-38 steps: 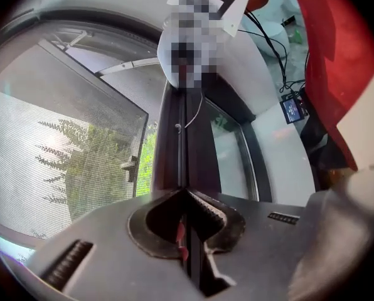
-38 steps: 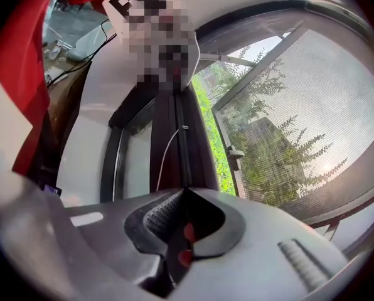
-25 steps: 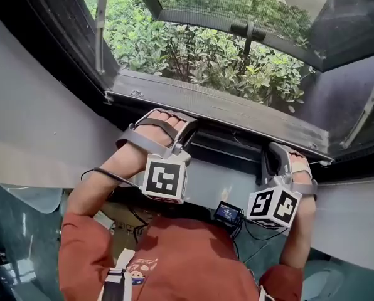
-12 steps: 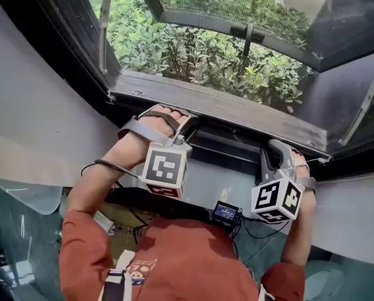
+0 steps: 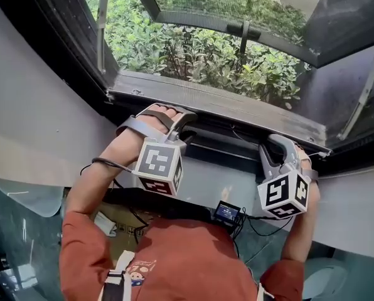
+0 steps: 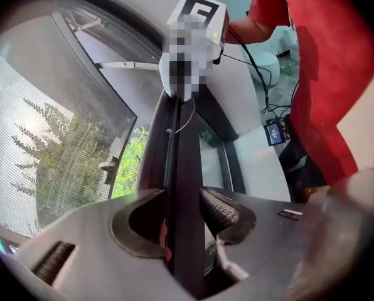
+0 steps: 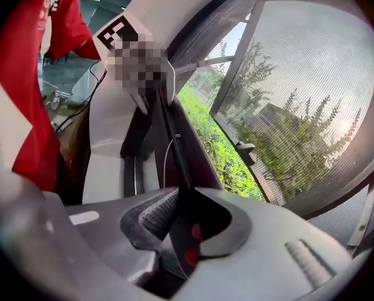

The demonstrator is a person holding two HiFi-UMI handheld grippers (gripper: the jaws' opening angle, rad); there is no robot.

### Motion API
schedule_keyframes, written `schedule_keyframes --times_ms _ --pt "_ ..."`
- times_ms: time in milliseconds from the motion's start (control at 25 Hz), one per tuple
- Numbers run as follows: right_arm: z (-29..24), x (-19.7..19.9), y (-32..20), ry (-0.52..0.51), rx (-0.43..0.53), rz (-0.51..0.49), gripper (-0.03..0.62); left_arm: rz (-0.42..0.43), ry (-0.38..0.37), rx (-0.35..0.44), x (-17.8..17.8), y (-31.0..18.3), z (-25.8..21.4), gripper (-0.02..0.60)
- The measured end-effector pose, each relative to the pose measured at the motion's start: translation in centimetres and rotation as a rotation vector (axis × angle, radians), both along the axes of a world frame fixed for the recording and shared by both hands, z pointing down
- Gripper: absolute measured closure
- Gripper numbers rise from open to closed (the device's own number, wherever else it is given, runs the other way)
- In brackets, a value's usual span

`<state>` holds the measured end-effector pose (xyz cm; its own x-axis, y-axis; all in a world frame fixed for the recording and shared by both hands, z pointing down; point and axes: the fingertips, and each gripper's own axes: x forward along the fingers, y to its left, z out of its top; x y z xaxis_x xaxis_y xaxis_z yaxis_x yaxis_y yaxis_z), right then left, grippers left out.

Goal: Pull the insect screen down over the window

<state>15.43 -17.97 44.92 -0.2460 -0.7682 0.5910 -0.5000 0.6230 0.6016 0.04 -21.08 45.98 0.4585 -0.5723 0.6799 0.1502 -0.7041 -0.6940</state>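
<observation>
Screen bar (image 6: 186, 168): dark, slim | left gripper (image 6: 184, 213): fingers (image 6: 223, 209) opening, bar between | right gripper (image 7: 182, 221): likewise

Quick diff from a second ago: both grippers are letting go. The left gripper (image 6: 186, 215) was squeezed nearly shut, and now its jaws are opening, with the bar (image 6: 182, 149) between them and the ribbed pad (image 6: 219, 209) just beside it. Same story for the right gripper (image 7: 182, 213): jaws opening, bar between them. In the head view, the left cube (image 5: 157, 166) sits a bit higher and further left than it did. The right cube (image 5: 284, 193) has slid up and to the right, and more of its handle (image 5: 278, 152) shows now.
</observation>
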Motion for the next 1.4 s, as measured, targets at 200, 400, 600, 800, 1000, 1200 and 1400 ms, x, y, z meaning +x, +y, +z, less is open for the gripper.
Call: schedule_keyframes --times_ms 200,400,600,800,1000,1200,1400 --pt "0.4 -0.3 0.6 0.010 -0.069 -0.004 0.468 0.003 -0.007 0.006 -0.1 0.3 0.2 0.407" --pt "1.3 -0.3 0.6 0.065 -0.072 0.006 0.467 0.001 -0.017 0.033 0.0 0.2 0.8 0.402" --pt "1.7 -0.2 -0.1 0.156 0.007 0.015 0.467 -0.005 -0.020 0.054 0.0 -0.1 0.9 0.405" --pt "1.5 -0.2 -0.1 0.158 0.070 -0.008 0.468 0.009 0.001 0.084 0.1 -0.2 0.9 0.405" --pt "0.8 -0.4 -0.2 0.111 0.134 -0.009 0.468 -0.001 0.036 0.121 -0.1 -0.3 0.5 0.405" --pt "0.7 -0.3 -0.2 0.075 0.162 0.004 0.468 -0.013 0.071 0.128 0.0 -0.4 0.4 0.405" --pt "0.4 -0.2 -0.1 0.039 0.168 0.015 0.467 -0.032 0.134 0.140 -0.1 -0.2 -0.5 0.405"
